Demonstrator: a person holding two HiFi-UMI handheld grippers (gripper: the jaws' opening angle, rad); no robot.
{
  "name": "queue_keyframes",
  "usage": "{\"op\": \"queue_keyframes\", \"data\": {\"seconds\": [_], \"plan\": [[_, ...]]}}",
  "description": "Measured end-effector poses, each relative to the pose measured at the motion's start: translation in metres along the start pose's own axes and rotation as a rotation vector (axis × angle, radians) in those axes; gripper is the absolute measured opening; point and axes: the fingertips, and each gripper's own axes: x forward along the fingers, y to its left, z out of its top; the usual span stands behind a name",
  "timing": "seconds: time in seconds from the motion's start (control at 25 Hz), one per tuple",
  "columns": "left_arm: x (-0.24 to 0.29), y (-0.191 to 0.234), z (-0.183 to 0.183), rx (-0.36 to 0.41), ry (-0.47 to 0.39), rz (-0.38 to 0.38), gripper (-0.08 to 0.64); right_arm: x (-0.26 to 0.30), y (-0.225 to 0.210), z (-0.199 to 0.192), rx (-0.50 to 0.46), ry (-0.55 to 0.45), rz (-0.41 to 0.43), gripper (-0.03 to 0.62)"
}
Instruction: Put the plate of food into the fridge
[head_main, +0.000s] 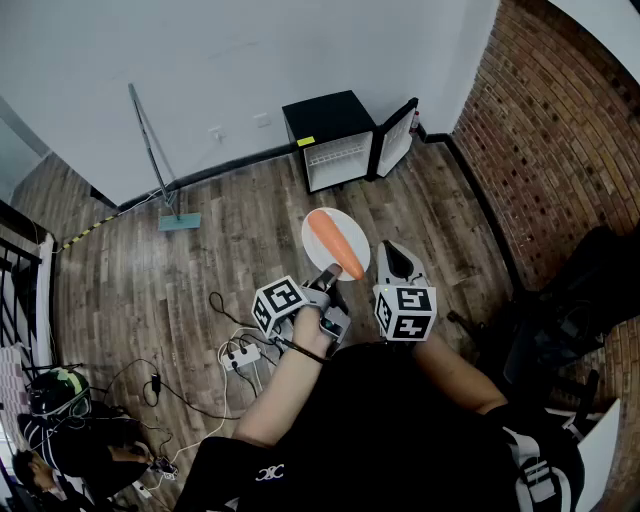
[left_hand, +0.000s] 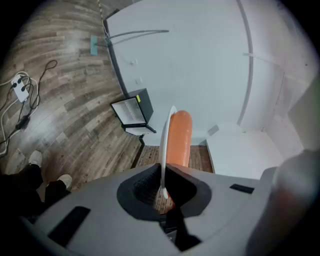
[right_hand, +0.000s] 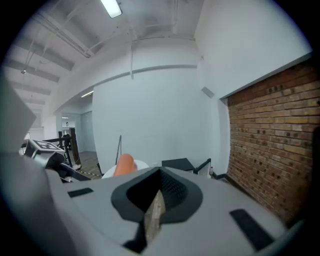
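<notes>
In left gripper the plate of food is clamped by its rim; open fridge is seen straight ahead, well apart; right gripper is closed, empty, alongside.

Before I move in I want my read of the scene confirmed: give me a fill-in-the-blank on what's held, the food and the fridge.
The left gripper is shut on the rim of the white ____. The food on it is ____ in colour. The door of the fridge stands ____.
Missing words: plate; orange; open.
</notes>
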Motion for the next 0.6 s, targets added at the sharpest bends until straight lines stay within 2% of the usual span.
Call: {"op": "queue_keyframes", "data": {"seconds": [0.6], "plan": [[0.0047, 0.0000, 0.0054, -0.026, 0.002, -0.009, 0.020, 0.0046, -0.0004, -0.0033, -0.004, 0.009, -0.044, 0.014]]}}
